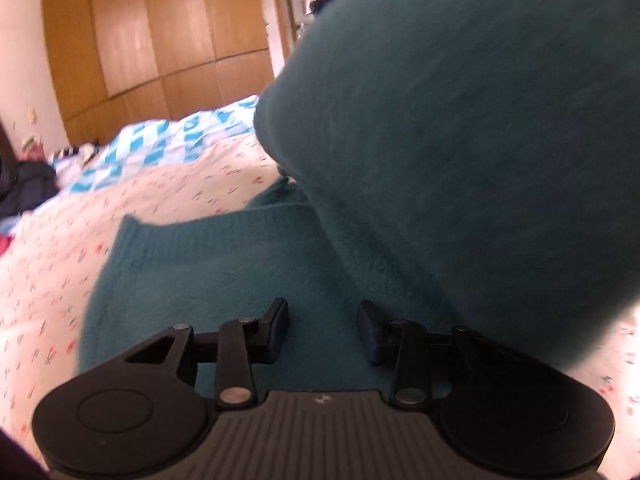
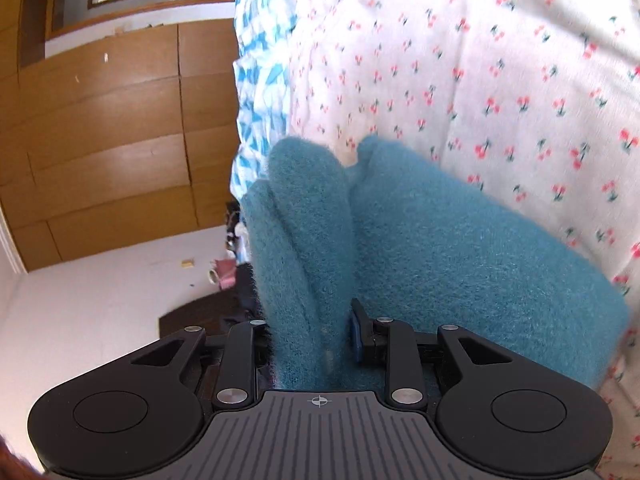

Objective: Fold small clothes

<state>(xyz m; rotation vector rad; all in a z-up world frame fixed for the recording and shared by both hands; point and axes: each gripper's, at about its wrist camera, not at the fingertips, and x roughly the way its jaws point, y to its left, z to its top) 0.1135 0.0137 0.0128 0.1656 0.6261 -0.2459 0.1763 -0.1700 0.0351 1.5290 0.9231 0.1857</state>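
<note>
A fuzzy teal knit sweater [image 1: 224,264] lies on a bed with a white cherry-print sheet [image 1: 60,264]. In the left wrist view my left gripper [image 1: 322,330] is open and empty just above the flat part with the ribbed hem. A raised fold of the sweater [image 1: 460,128] hangs close over the right of that view. In the right wrist view my right gripper [image 2: 312,336] is shut on a thick fold of the sweater [image 2: 304,248] and holds it up off the sheet [image 2: 480,60]; more sweater [image 2: 480,248] drapes to the right.
A blue-and-white checked quilt [image 1: 160,140] lies at the far end of the bed. Brown wooden wardrobe doors [image 1: 160,32] stand behind. Dark clothes [image 1: 24,184] lie at the bed's far left edge. The right wrist view is rolled sideways.
</note>
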